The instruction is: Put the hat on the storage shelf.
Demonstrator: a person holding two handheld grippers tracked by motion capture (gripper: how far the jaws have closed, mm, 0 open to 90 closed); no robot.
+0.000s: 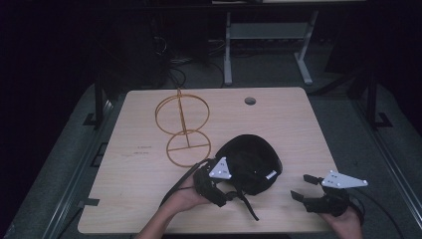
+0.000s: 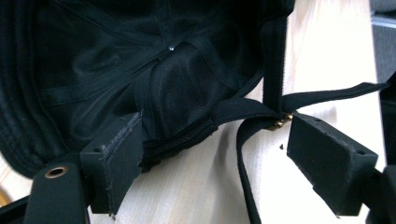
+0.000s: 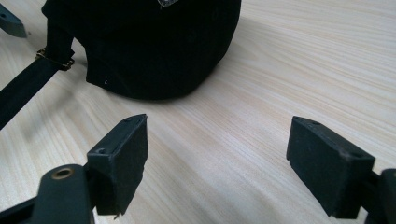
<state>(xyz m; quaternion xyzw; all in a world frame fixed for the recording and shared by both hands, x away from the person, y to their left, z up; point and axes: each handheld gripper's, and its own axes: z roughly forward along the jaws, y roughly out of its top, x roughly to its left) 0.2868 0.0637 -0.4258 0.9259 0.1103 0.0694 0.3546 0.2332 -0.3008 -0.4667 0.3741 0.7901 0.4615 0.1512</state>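
The black cap lay on the wooden table toward its near edge, at about five o'clock from the table's centre, its adjustment strap trailing toward the person. The left gripper sat at the cap's rear opening with its jaws wide, one pad against the back edge of the fabric and the other just beside the strap's brass buckle. A likely slip: on closing, the jaws might pinch only the loose strap, so the cap would dangle or slide away instead of lifting. The right gripper hovered at three o'clock from the cap, apart from it, jaws wide and empty. A gold wire stand stood at eleven o'clock, near enough to be knocked over by a swung cap.
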